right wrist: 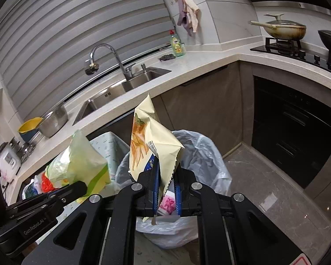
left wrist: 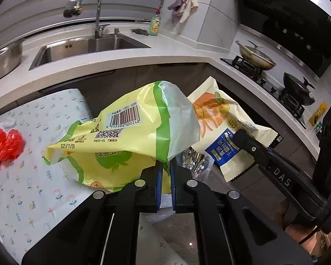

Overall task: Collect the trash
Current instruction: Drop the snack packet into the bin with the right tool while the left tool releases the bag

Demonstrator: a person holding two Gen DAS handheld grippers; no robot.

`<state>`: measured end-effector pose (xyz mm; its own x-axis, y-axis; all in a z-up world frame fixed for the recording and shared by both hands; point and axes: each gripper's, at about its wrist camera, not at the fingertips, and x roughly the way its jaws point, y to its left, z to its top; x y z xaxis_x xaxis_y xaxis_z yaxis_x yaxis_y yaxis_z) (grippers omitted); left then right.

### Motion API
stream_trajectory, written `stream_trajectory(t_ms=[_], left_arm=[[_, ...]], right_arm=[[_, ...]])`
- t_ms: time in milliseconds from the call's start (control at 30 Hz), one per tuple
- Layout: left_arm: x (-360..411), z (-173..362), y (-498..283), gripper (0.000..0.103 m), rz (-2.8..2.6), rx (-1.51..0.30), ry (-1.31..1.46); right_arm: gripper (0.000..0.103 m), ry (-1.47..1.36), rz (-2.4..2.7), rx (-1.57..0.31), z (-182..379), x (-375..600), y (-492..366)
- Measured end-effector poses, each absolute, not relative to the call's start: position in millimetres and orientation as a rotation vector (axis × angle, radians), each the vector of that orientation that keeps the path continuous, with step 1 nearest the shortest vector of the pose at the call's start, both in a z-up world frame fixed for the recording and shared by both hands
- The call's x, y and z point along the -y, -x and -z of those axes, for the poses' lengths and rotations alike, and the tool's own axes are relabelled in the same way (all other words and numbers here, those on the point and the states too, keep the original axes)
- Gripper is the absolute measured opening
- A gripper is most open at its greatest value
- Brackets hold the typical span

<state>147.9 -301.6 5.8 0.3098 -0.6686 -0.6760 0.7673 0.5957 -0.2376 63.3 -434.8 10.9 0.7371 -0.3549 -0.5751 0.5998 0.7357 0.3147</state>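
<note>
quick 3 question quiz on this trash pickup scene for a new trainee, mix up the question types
1. True or false: the left claw is shut on the yellow-green bag.
2. Multiple choice: what does the right claw grip? A) a red net B) the cream snack packet C) a dish soap bottle
3. Fill in: below the right claw stands a bin lined with a ___ plastic bag.

Key
1. True; the bag's edge is pinched between the blue pads.
2. B
3. White, see-through
</note>
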Motion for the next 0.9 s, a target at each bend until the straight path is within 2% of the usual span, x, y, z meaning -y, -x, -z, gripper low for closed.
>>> stream_trajectory(t_ms=[300, 433, 500, 567, 667, 833, 867, 900], left_arm=[[350, 16, -146, 0.007, 1.077, -0.855, -0.176], [360, 30, -154, 0.012, 1.110, -0.897, -0.167], [359, 36, -159, 0.020, 1.100, -0.905, -0.149], [353, 39, -164, 0.046, 1.079, -0.899, -0.127], [340, 37, -170, 0.066, 1.034, -0.876, -0.086], [324, 28, -176, 0.080, 0.961, -0.842, -0.077], [321, 26, -177, 0.086, 0.944, -0.835, -0.081], [318, 24, -177, 0.089, 0.927, -0.825, -0.082]], right_arm=[[0.011, -0.529, 0.607, -0.525, 5, 461, -54], [0.011, -0.541, 0.621, -0.537, 12, 470, -56], [0.011, -0.541, 0.618, -0.544, 15, 472, -59], [0.012, -0.538, 0.609, -0.554, 18, 471, -64], [0.017, -0.538, 0.585, -0.566, 23, 468, -74], [0.023, -0.533, 0.544, -0.564, 23, 457, -89], [0.025, -0.528, 0.539, -0.561, 21, 454, -91], [0.033, -0.524, 0.536, -0.557, 20, 452, -92]])
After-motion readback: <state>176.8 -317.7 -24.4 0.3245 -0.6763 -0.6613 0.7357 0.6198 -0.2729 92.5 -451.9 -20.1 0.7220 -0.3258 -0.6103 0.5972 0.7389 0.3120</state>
